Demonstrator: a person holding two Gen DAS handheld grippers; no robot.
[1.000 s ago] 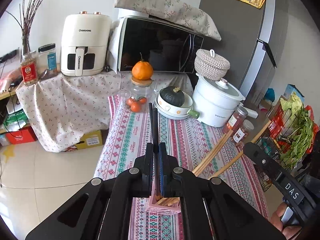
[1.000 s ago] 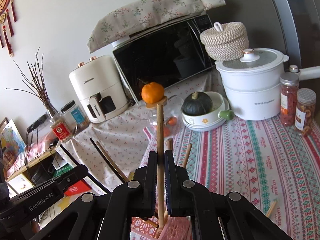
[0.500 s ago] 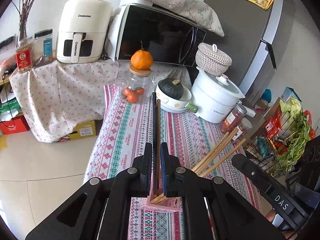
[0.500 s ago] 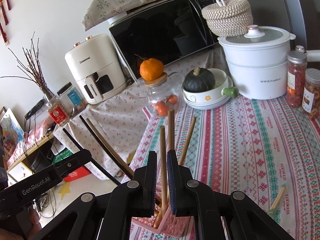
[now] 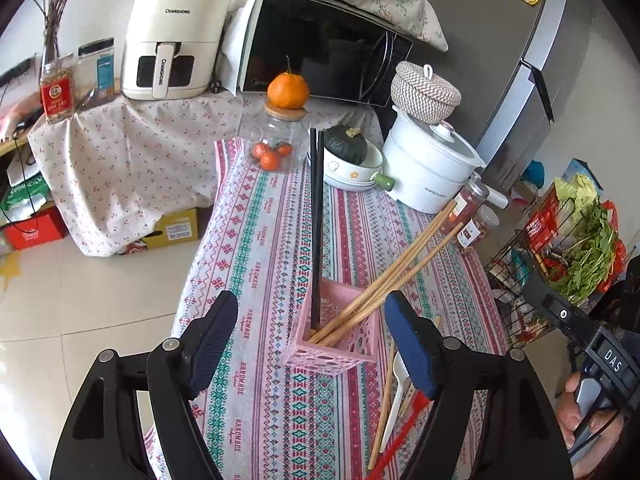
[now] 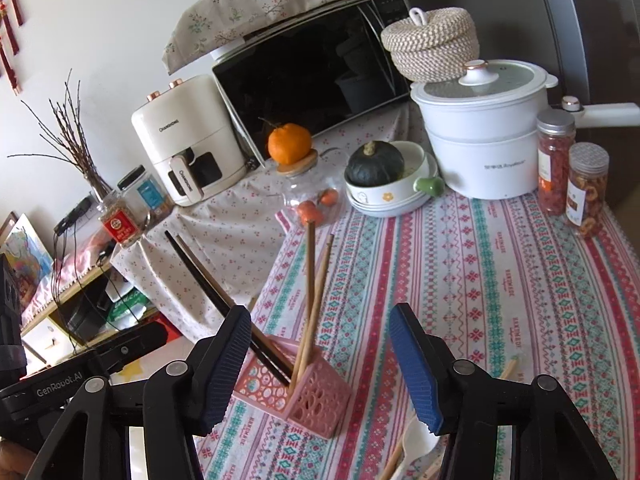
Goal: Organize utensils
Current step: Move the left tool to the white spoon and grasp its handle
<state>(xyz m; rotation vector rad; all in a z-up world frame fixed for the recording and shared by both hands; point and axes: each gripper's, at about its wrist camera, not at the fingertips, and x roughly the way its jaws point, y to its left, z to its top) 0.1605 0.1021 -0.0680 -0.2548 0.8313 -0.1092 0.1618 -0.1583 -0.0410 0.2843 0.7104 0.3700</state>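
Bright even daylight, soft shadows, sharp focus, strong fisheye bending, dark corners

White spoon (image 5: 399, 396): right finger of the left gripper is covering its bowl. Loose wooden chopsticks (image 5: 383, 408): lower ends are running off the frame. Pink holder (image 6: 308, 394): base interior is staying hidden.

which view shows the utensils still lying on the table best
The left wrist view: a white spoon, wooden chopsticks and a red stick lie in full beside the pink holder. The right wrist view catches only their ends at the bottom edge.
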